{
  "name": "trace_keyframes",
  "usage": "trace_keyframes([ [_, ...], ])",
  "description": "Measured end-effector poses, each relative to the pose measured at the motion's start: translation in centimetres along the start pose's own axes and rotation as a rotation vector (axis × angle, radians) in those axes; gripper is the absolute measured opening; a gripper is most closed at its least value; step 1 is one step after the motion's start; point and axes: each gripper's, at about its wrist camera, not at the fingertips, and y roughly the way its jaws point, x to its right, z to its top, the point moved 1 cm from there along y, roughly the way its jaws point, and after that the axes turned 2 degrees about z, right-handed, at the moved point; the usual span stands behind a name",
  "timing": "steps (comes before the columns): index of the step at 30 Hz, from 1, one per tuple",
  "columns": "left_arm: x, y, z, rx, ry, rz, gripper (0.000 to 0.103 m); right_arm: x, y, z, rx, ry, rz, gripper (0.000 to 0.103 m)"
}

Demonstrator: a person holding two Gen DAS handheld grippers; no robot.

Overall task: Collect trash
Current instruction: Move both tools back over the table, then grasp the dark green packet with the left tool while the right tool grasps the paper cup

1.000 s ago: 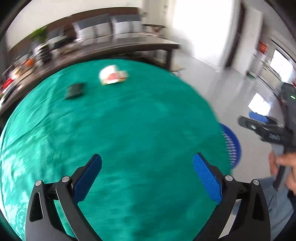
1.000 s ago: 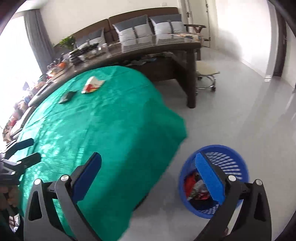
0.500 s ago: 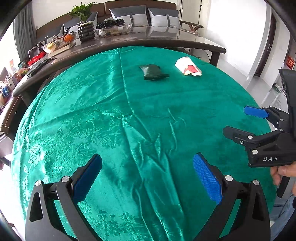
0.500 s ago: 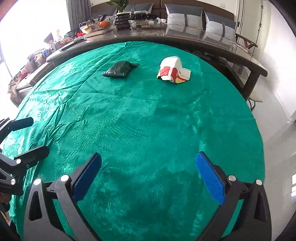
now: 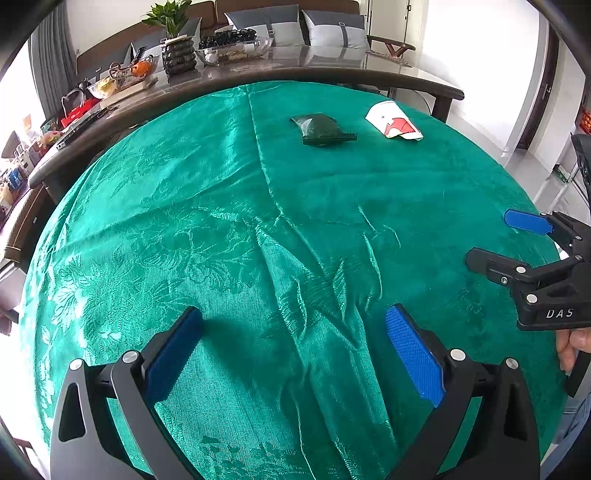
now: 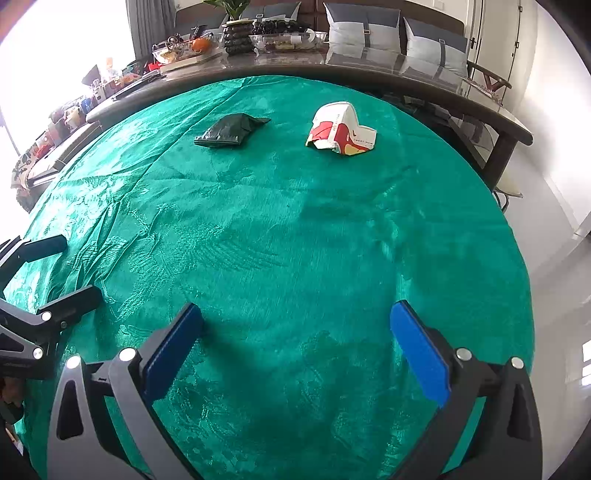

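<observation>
Two pieces of trash lie at the far side of the green tablecloth (image 5: 207, 229): a dark green packet (image 5: 323, 131) (image 6: 229, 131) and a crushed white-and-red paper cup (image 5: 395, 122) (image 6: 341, 129) to its right. My left gripper (image 5: 295, 354) hovers open over the near part of the cloth, empty. My right gripper (image 6: 295, 350) is open and empty too, well short of the cup. In the left wrist view the right gripper (image 5: 517, 240) shows at the right edge; in the right wrist view the left gripper (image 6: 55, 269) shows at the left edge.
A long dark table (image 5: 258, 74) (image 6: 332, 66) stands behind the round one, loaded with a plant pot, fruit bowls and clutter. A sofa with grey cushions (image 6: 362, 26) sits beyond. White floor (image 6: 561, 229) lies to the right. A hand (image 5: 570, 343) holds the right gripper.
Both grippers swung from the floor and the blue basket back over the table and came a little nearer the trash. Both stayed open.
</observation>
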Motion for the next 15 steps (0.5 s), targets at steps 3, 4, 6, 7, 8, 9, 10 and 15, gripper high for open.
trace_keyframes([
  [3,0.0,0.0,0.0,-0.001,0.0,0.0,0.099,0.0,0.0,0.0,0.0,0.0,0.0,0.099],
  [4,0.0,0.0,0.0,-0.001,-0.001,0.001,0.099,0.0,0.0,0.0,0.0,0.0,0.0,0.098],
  [6,-0.1,0.0,0.0,-0.001,-0.002,-0.001,0.099,0.0,0.0,0.0,0.0,0.0,0.0,0.098],
  [7,-0.1,0.0,0.0,-0.001,-0.001,0.0,0.099,0.0,0.0,0.0,0.0,0.0,0.0,0.098],
  [8,-0.1,0.0,0.0,-0.001,-0.001,-0.001,0.099,0.0,0.0,0.0,0.0,0.0,0.0,0.098],
  [9,-0.1,0.0,0.0,-0.001,0.003,-0.002,0.099,0.0,0.0,0.0,0.0,-0.001,-0.001,0.098],
  [10,-0.1,0.2,0.3,-0.006,0.012,-0.008,0.099,0.0,0.0,0.0,0.0,-0.001,-0.001,0.098],
  [15,-0.7,0.5,6.0,0.041,0.024,-0.071,0.099,0.0,0.0,0.0,0.0,0.0,0.0,0.098],
])
